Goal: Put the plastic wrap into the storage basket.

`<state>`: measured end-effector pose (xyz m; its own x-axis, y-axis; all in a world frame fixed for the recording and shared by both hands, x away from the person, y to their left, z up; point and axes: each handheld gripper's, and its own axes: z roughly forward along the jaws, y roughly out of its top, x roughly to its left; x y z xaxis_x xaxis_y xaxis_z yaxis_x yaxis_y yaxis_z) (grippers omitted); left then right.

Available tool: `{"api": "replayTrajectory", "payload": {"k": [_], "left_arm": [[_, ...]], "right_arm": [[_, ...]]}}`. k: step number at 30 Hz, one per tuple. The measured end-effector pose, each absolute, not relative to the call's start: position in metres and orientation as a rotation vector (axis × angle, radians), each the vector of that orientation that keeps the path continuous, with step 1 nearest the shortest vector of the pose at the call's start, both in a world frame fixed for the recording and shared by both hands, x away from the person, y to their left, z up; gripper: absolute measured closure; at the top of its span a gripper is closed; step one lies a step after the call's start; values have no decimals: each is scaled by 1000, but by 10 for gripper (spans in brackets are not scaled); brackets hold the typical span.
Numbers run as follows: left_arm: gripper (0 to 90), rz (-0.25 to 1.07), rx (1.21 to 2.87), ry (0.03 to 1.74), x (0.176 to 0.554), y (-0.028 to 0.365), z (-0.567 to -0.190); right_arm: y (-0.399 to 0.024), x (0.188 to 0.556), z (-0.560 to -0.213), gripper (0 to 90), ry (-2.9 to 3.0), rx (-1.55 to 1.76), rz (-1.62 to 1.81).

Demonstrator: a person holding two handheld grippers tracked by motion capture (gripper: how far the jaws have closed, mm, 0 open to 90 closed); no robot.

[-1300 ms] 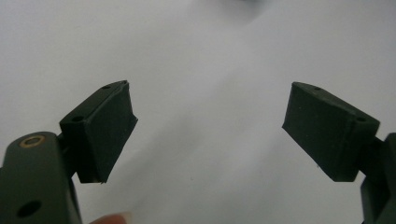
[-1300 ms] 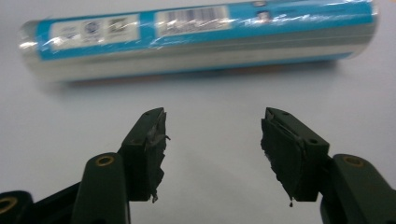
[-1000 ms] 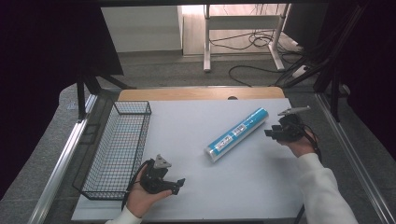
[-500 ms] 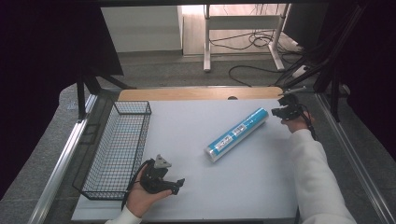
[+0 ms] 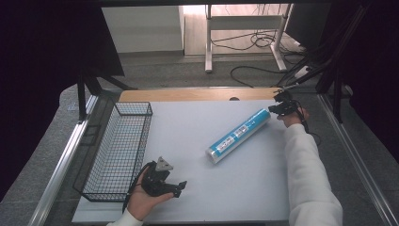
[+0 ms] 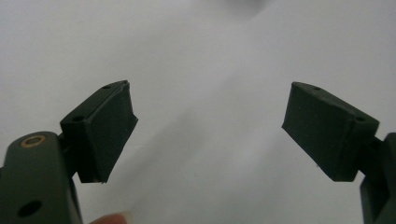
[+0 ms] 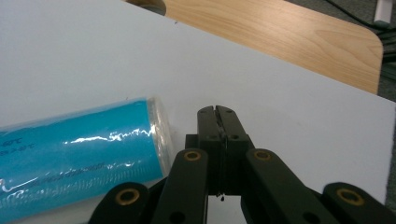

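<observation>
Since the earlier frame, the right tool has travelled from the counter's right middle toward the far right corner, and its jaws have closed on nothing; they now stand pressed together just beside the far end of the blue roll. From the right tool view the roll's capped end lies just left of the shut jaws, a thin gap apart, not touching as far as can be told. The left tool has kept its place at the near left.

Lying flat on the white counter, the roll slants from near-centre to far-right. Its far end is close to the counter's right edge and to the bare wooden strip along the far side. Open white surface runs all round its near end, widest to the left and toward the near edge.

Resting in the left hand, the left tool sits near the counter's near edge with jaws spread wide and nothing between them; its own view shows bare counter ahead. A wire basket stands along the left edge, just beside and to the left of that tool and well apart from the roll.
</observation>
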<state>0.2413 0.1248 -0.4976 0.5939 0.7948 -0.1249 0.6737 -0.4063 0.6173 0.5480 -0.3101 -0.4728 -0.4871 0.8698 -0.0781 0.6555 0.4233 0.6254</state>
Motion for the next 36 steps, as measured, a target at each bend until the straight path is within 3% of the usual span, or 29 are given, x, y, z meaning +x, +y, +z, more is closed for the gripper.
{"api": "replayTrajectory", "payload": {"k": [18,36], "left_arm": [[164,241,2181,1167,243,127,-498],[155,278,2105,1182,244,137,-489]], "right_arm": [[-299,552,-478,900,2376,1168,769],[-256,503,-481,900,2472,1005,791]]}}
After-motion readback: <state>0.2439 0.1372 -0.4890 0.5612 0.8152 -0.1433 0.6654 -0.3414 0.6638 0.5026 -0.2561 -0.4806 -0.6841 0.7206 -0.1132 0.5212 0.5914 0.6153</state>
